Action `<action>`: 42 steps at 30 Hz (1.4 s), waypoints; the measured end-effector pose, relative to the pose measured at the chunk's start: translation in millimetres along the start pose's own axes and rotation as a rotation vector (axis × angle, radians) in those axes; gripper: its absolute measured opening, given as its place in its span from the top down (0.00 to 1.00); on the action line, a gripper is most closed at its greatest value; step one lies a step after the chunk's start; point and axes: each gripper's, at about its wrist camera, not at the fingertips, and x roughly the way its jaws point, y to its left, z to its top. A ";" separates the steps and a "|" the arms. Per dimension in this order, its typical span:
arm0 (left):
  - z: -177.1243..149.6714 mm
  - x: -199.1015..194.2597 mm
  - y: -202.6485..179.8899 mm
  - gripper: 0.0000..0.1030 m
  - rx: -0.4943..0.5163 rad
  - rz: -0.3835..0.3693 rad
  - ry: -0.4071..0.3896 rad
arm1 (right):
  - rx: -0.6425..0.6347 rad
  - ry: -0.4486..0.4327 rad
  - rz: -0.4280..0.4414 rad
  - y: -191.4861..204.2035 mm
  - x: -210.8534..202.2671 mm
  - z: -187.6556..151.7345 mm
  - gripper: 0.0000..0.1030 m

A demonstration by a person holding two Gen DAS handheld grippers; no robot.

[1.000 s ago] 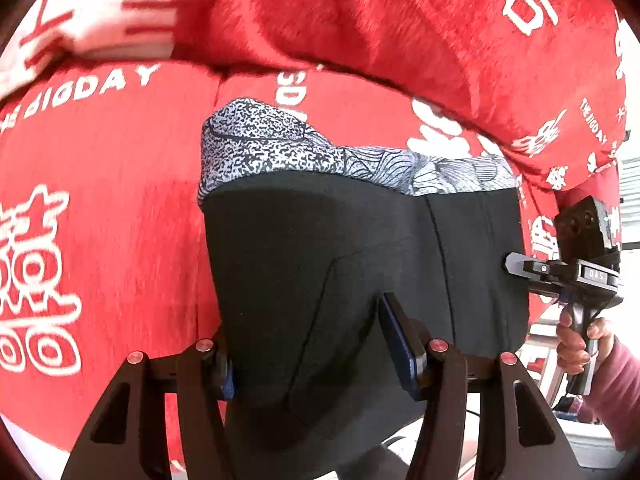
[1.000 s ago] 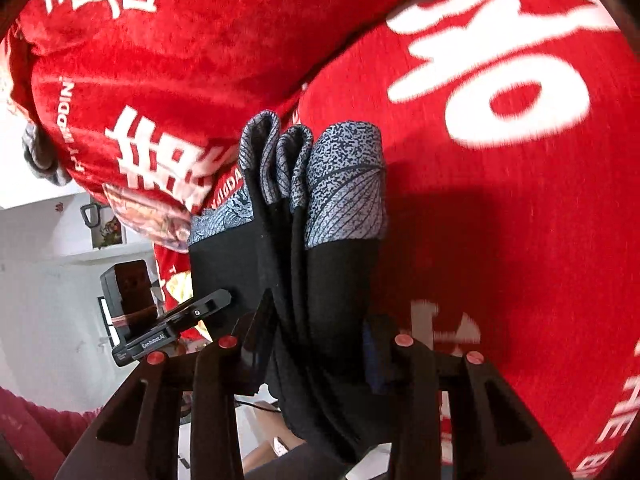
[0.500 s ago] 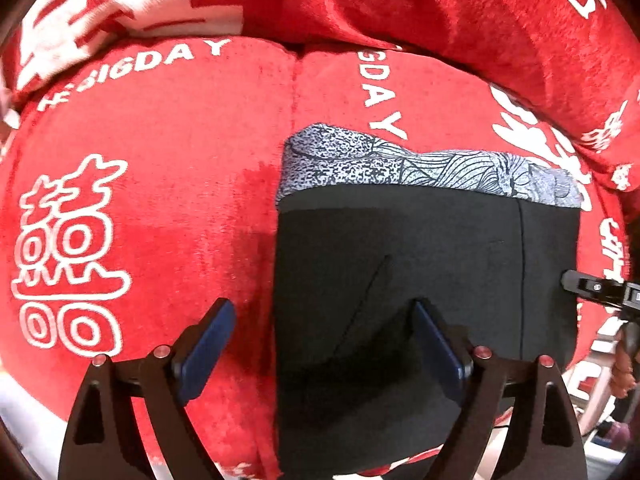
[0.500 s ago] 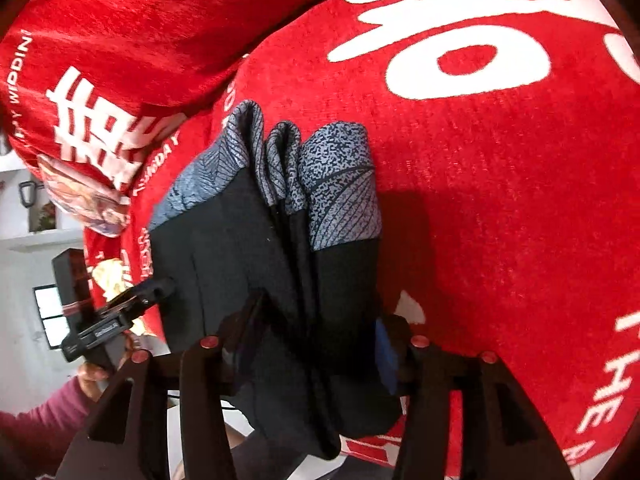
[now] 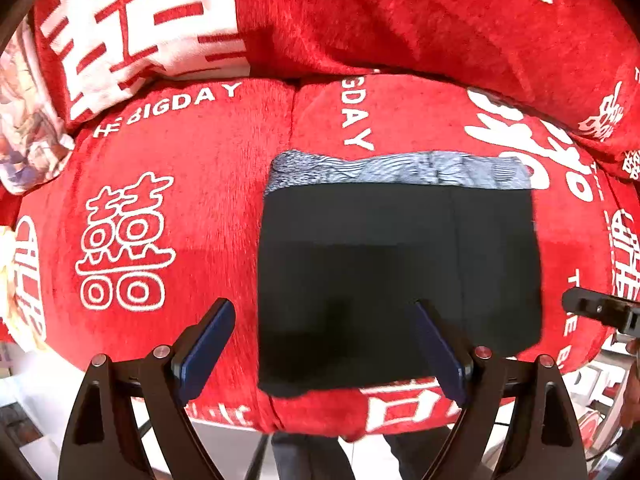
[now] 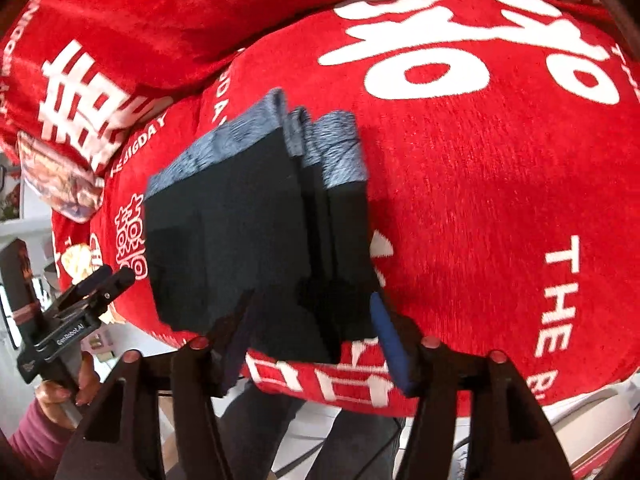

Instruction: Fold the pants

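The black pants (image 5: pixel 396 272) lie folded into a compact rectangle on the red sofa seat (image 5: pixel 168 208), with the grey patterned waistband (image 5: pixel 400 170) at the far edge. My left gripper (image 5: pixel 320 340) is open and empty, pulled back over the near edge of the pants. In the right wrist view the folded stack (image 6: pixel 260 232) shows its layered right side. My right gripper (image 6: pixel 312 332) is open, its fingers either side of the stack's near right corner, not clamping it. The left gripper shows in the right wrist view (image 6: pixel 100 280), and the right gripper's tip shows in the left wrist view (image 5: pixel 600 308).
The sofa is covered in red fabric with white lettering; its backrest (image 5: pixel 400 12) rises behind the pants. A patterned cushion (image 5: pixel 28 128) sits at the far left. The seat's front edge (image 5: pixel 320 420) drops to the floor just under my grippers.
Both grippers opened and let go of the pants, then drew back toward the seat's front edge. The pants now lie flat on the seat.
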 end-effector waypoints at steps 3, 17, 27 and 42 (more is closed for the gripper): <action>-6.6 -18.8 -8.9 0.00 -0.016 -0.016 -0.015 | -0.034 -0.005 -0.007 13.6 -12.1 -6.2 0.20; -20.7 -45.2 -20.2 0.00 0.051 0.042 0.015 | -0.114 -0.114 -0.176 60.9 -41.5 -28.2 0.06; -29.0 -66.2 -4.0 0.00 0.050 0.076 -0.014 | -0.096 -0.147 -0.275 90.0 -48.7 -48.0 0.00; -32.8 -77.8 3.1 0.00 0.032 0.065 -0.002 | -0.102 -0.156 -0.371 117.9 -66.4 -56.4 0.00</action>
